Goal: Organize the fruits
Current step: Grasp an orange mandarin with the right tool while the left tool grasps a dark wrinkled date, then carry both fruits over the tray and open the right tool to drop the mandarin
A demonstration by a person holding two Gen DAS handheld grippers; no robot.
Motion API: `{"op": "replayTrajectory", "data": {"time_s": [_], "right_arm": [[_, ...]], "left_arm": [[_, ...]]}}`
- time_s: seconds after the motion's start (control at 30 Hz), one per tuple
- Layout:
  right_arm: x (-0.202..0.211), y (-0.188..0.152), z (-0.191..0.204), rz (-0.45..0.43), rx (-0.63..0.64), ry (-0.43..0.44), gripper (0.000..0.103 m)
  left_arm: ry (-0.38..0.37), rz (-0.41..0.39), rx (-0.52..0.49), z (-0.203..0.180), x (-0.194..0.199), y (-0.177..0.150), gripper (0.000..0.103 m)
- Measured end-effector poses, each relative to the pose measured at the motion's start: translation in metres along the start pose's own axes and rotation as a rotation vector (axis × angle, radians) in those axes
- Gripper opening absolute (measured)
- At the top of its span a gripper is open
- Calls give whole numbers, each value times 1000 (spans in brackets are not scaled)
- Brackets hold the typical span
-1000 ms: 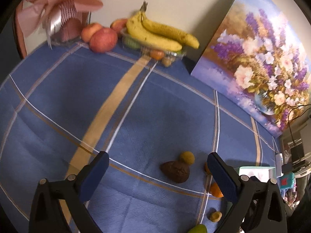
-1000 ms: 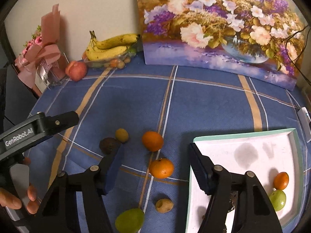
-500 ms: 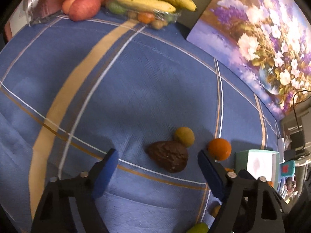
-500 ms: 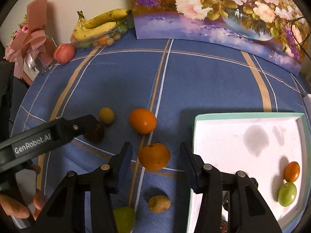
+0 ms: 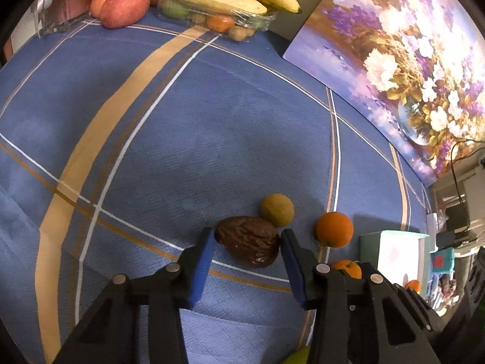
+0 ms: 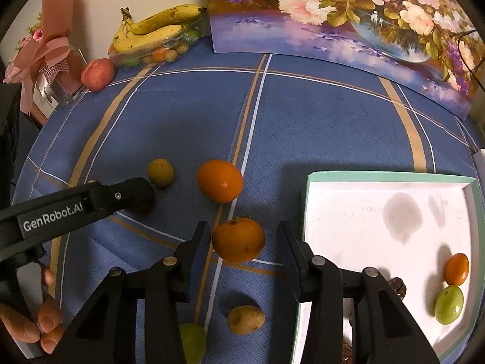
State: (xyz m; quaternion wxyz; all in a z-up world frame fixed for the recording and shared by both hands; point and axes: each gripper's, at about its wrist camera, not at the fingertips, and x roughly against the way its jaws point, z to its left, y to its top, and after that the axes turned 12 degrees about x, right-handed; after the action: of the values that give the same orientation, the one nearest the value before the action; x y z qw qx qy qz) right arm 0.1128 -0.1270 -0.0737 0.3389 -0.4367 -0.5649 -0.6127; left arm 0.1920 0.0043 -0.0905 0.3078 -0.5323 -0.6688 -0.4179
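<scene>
A wrinkled dark brown fruit [image 5: 248, 244] lies on the blue cloth between the blue pads of my left gripper [image 5: 248, 236], which is open around it. A small yellow-green fruit [image 5: 276, 210] sits just behind it. My right gripper [image 6: 244, 239] is open around an orange tangerine [image 6: 238, 239]. A second orange [image 6: 220, 180] lies further on. A white tray with a green rim [image 6: 306, 200] at the right holds a small orange fruit [image 6: 457, 269] and a green one [image 6: 449, 304].
A clear tub with bananas [image 6: 151, 35] and small fruits stands at the back by the wall, with a red apple [image 6: 97, 74] and a pink gift box [image 6: 48, 60]. A flower painting [image 6: 348, 18] leans at the back right. A yellowish fruit [image 6: 245, 319] and a green one [image 6: 191, 341] lie near me.
Both grippers have moved forward and down. The left jaws have narrowed and now flank the brown fruit. The right jaws now flank the tangerine.
</scene>
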Motion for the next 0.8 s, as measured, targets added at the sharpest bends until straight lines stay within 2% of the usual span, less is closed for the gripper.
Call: {"op": "replayTrajectory", "data": {"time_s": [0.23,0.43,0.63,0.8], "right_arm": [[-4,0,3,2,11,10,39],[0,0,2,-12,16,14,37],[28,4,-4,-83,3,9,37],[48,5,-12,-115,-22,-5,37]], "left_arm": [[-3,-1,10,0,3,0,47],[-11,-21,18,1,15,0,47],[-35,-82,-8,-7,43,-1,47],[-69,-102,-16,-11,58,-4,47]]}}
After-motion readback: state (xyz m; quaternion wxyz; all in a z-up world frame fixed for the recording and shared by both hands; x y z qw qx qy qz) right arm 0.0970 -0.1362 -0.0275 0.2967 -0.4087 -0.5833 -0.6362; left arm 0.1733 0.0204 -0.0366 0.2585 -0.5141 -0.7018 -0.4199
